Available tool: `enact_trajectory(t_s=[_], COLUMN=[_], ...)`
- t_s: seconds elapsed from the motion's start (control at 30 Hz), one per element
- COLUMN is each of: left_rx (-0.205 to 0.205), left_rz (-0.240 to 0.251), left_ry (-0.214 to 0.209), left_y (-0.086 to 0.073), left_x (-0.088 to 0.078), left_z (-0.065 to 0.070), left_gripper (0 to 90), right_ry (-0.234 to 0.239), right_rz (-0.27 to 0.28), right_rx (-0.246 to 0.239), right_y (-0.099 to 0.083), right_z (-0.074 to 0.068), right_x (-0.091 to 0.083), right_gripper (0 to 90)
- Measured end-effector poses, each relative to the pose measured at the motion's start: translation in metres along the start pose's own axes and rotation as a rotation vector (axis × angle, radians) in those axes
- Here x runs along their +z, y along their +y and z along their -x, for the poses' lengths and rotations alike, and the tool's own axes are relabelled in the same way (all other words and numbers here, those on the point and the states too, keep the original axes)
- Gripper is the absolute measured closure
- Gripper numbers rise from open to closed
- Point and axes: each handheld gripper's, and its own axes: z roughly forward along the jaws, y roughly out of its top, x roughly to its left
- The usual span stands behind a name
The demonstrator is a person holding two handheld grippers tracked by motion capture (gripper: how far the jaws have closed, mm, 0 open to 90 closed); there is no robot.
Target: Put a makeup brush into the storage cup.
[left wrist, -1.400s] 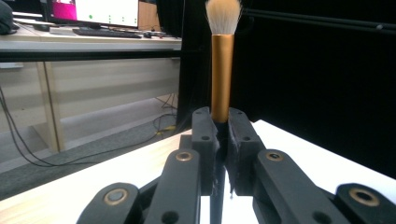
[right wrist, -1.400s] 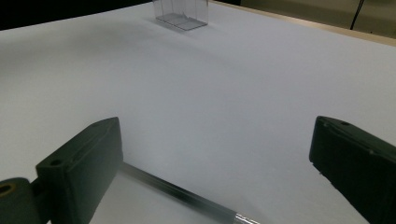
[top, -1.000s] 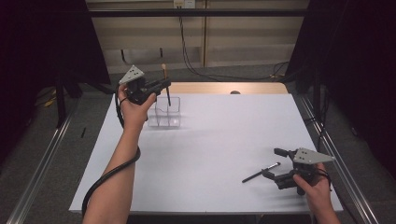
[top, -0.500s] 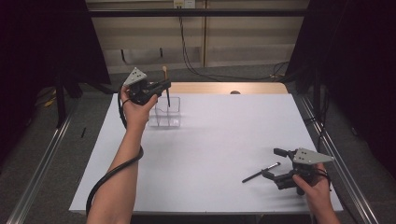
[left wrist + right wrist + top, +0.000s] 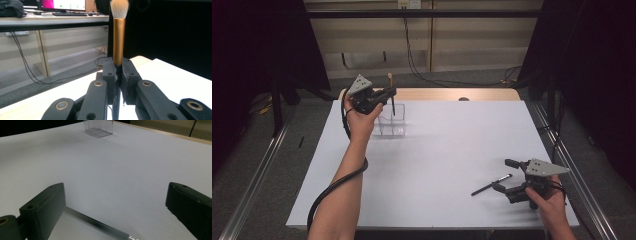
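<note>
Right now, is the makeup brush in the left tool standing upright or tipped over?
Upright. The makeup brush rises straight from the shut left tool, bristles on top, over the clear holder.

A white table (image 5: 432, 165) carries the things, with a strip of bare wood showing along its far edge. A clear plastic holder (image 5: 391, 122) with upright compartments stands on it near the far left corner. A slim dark brush (image 5: 491, 184) with a silver band lies flat on it near the front right corner, well apart from the holder.
</note>
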Motion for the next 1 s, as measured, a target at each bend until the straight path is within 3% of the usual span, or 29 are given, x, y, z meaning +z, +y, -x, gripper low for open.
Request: enact_trajectory(t_s=[0.43,1.0], left_rx=[0.008,-0.019], left_rz=[-0.009,-0.008], left_ry=[0.008,0.016], left_y=[-0.005,-0.019], left_x=[0.003,0.008], left_z=[-0.002,-0.001], left_gripper=[83.1,83.0], right_ry=[0.003,0.009], right_rz=[-0.002,-0.005], right_rx=[-0.002,-0.007], right_y=[0.0,-0.001], right_z=[-0.001,-0.001], right_x=[0.0,0.001], right_gripper=[2.7,2.6])
